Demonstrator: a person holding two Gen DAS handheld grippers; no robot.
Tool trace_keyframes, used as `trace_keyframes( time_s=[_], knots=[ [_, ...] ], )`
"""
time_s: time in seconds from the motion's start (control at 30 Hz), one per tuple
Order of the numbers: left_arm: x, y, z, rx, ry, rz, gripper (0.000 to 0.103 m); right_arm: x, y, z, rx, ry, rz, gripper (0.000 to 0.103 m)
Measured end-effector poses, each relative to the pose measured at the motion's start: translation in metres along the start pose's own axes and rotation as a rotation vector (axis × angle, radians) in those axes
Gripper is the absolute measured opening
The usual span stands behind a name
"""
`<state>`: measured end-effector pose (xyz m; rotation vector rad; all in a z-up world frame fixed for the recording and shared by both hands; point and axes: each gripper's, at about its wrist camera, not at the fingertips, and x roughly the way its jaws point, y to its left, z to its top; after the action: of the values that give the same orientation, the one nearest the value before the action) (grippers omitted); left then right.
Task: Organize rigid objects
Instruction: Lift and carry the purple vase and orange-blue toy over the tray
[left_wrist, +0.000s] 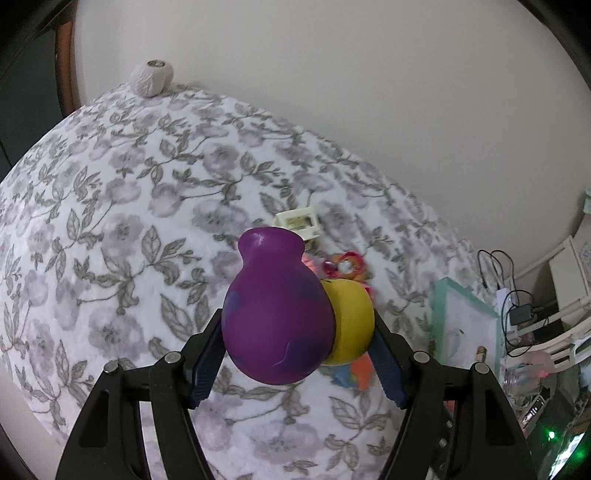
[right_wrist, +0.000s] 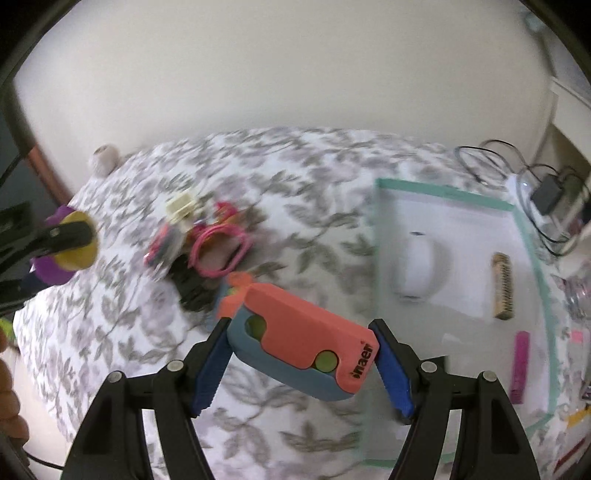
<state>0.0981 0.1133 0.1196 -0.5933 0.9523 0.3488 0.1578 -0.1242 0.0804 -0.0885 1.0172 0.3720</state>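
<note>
My left gripper (left_wrist: 297, 343) is shut on a purple and yellow vase-shaped toy (left_wrist: 275, 314), lifted above the flowered bedspread (left_wrist: 122, 221); the same toy (right_wrist: 68, 247) shows at the left of the right wrist view. My right gripper (right_wrist: 301, 354) is shut on an orange and blue plastic block toy (right_wrist: 299, 343) with green round buttons, held above the bedspread. A clear box with a teal rim (right_wrist: 524, 236) lies to the right, holding a white mouse-shaped thing (right_wrist: 415, 269), a small brush (right_wrist: 503, 291) and a pink stick (right_wrist: 520, 365).
A heap of small items lies mid-bed: a cream plastic frame (left_wrist: 299, 221), pink hair rings (right_wrist: 219, 251) and dark bits. A ball of pale yarn (left_wrist: 152, 78) sits at the bed's far corner by the wall. Cables and a charger (right_wrist: 546, 192) lie beyond the box.
</note>
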Motion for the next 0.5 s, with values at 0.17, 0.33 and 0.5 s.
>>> trace_keyframes(
  time_s=[0.17, 0.33, 0.5],
  knots=[
    [0.005, -0.020, -0.009, 0.027, 0.011, -0.020, 0.073, -0.003, -0.043, 0.002, 0.072, -0.016, -0.059, 0.076],
    [0.012, -0.047, -0.019, 0.070, 0.023, -0.038, 0.073, -0.006, -0.084, -0.001, 0.181, -0.017, -0.082, 0.076],
    [0.024, -0.085, -0.034, 0.142, 0.046, -0.071, 0.073, -0.007, -0.115, -0.006, 0.242, -0.019, -0.127, 0.076]
  ],
)
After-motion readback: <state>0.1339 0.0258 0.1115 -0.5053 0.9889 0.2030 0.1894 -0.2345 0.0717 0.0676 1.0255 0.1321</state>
